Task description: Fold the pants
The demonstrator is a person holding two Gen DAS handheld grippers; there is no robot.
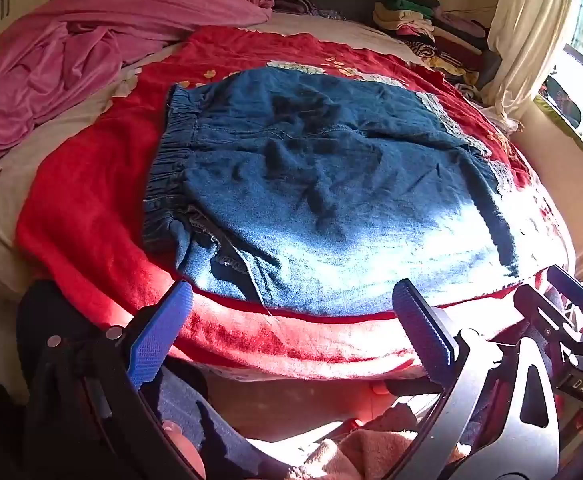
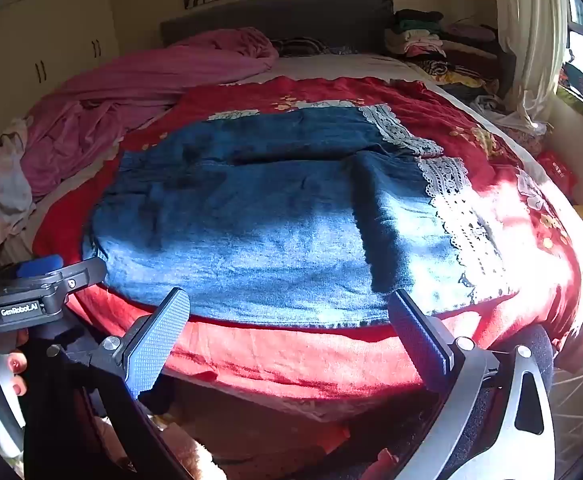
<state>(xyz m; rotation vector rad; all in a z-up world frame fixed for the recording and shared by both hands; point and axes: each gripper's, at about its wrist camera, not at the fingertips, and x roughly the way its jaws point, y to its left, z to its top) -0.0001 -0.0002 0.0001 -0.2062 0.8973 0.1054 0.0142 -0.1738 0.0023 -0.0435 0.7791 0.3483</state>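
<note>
While the denim pants [image 1: 323, 184] lie spread on the red blanket [image 1: 91, 200], apparently folded leg-over-leg only, left gripper [image 1: 291, 344] and right gripper [image 2: 287, 340] hover near-side, fingers apart, holding nothing; crosswise folds remain.

Bed [image 2: 331, 66], pale sheet bare toward 12 o'clock. Spread over the middle: red blanket [image 2: 291, 360], hanging off the near edge at 6 o'clock. Flat on the blanket: blue pants [image 2: 231, 216], waistband at 9 o'clock, lace hems at 3. Heaped at 10 o'clock: pink quilt [image 2: 139, 92]. Stacked at 1 o'clock: clothes [image 2: 423, 40].
</note>
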